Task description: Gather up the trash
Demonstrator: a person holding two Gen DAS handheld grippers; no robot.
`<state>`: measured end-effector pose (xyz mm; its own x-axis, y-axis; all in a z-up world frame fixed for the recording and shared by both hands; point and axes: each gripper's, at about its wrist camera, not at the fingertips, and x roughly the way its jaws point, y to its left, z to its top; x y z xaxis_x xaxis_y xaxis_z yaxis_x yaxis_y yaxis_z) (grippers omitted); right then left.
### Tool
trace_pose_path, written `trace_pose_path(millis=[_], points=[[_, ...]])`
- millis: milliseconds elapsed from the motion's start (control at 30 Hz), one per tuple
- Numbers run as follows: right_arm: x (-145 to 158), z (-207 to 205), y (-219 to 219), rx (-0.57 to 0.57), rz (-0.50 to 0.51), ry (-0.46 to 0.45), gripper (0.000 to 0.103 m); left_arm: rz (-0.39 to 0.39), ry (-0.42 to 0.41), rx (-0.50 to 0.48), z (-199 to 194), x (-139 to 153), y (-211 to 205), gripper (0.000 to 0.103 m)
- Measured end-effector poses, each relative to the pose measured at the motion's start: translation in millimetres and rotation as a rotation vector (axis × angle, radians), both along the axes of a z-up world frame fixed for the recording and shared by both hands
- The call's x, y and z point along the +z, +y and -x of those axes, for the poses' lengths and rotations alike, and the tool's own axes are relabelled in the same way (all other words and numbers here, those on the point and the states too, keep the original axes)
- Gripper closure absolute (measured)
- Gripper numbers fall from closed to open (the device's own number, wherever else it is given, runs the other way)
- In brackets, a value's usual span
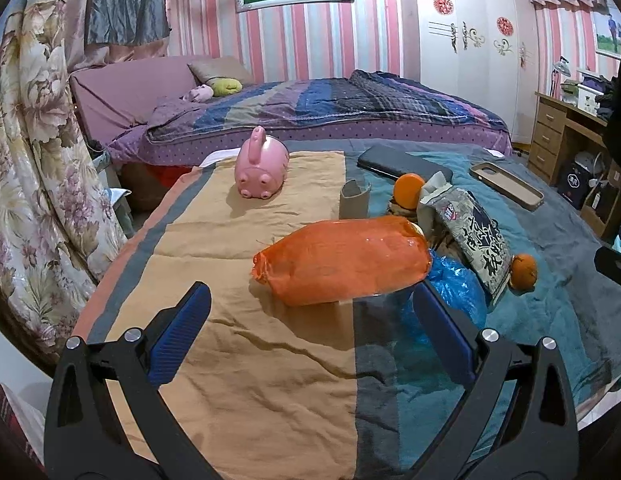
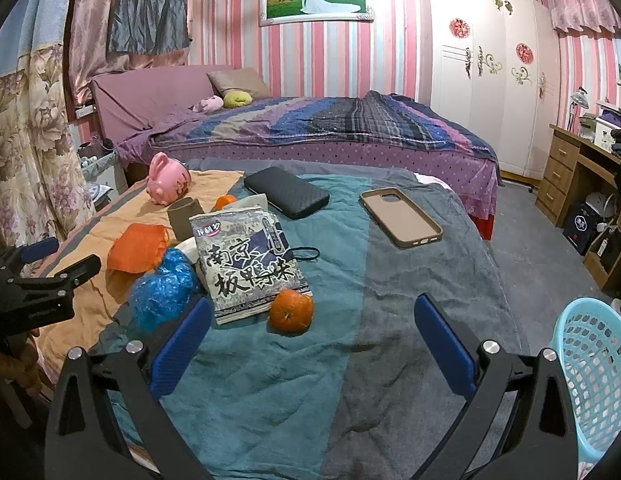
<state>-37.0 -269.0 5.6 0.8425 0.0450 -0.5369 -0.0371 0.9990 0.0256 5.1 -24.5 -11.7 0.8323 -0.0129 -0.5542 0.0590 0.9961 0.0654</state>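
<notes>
An orange plastic bag lies on the cloth-covered table just ahead of my left gripper, which is open and empty. Beside the bag sit crumpled blue plastic, a printed snack packet and an orange. In the right wrist view my right gripper is open and empty, with the orange, the snack packet, the blue plastic and the orange bag ahead to its left. A light-blue mesh basket stands at the right edge. The left gripper shows at the far left.
On the table also stand a pink pig figure, a grey cup, a black case, a phone case and a second orange. A bed lies behind, a wooden desk at the right.
</notes>
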Motion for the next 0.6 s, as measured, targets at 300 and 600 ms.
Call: trace_pose_path(millis=[300,600], points=[[-1.1,-0.2,-2.3,-0.008,-0.002,0.011,0.004,0.000,-0.001,0.002,1.0,0.5,-0.8,0.005],[0.0,0.0,-2.2,-0.012,0.001,0.013,0.004,0.010,0.004,0.002,1.4,0.4,0.4,0.005]])
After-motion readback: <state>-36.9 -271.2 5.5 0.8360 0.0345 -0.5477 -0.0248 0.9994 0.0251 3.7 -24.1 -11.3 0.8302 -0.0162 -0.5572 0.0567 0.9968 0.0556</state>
